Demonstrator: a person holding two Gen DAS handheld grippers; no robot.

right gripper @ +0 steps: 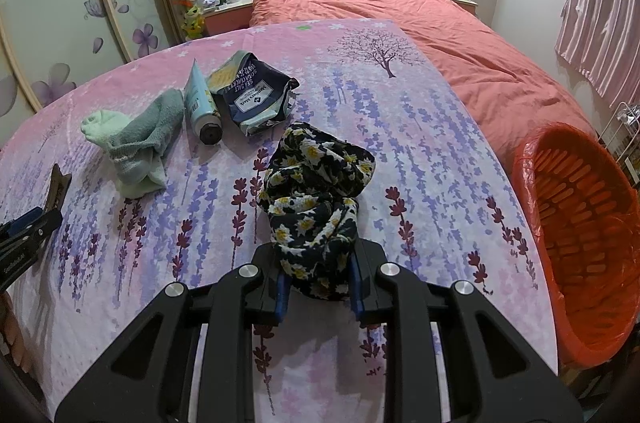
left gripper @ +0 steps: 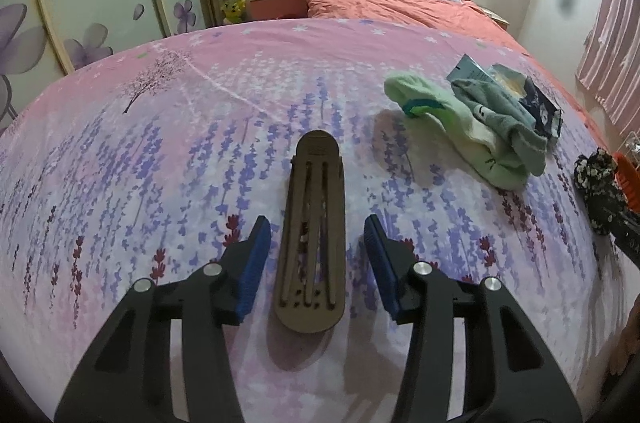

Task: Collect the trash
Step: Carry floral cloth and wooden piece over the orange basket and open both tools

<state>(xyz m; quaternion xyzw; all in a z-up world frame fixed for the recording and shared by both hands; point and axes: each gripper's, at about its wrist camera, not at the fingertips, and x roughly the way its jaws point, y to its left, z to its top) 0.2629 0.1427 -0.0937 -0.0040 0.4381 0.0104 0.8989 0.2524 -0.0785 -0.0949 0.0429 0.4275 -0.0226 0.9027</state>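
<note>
A brown hair clip point(left gripper: 314, 231) lies flat on the lavender-print cloth between the blue pads of my left gripper point(left gripper: 317, 223). The jaws stand open, with a gap on each side of the clip. My right gripper point(right gripper: 318, 275) is shut on a black cloth with daisies point(right gripper: 316, 175), which bunches up on the surface in front of the fingers. A crumpled dark-blue cracker bag point(right gripper: 256, 95) and a light-blue tube point(right gripper: 200, 99) lie at the far left in the right wrist view. An orange basket with a red liner point(right gripper: 580, 231) stands past the right edge.
Pale green and grey-green socks point(right gripper: 136, 143) are heaped beside the tube, and the sock pile point(left gripper: 460, 127) shows right of the clip in the left wrist view. Behind the covered surface point(left gripper: 160, 143) is a bed with an orange quilt point(right gripper: 460, 35). Wardrobe doors line the left.
</note>
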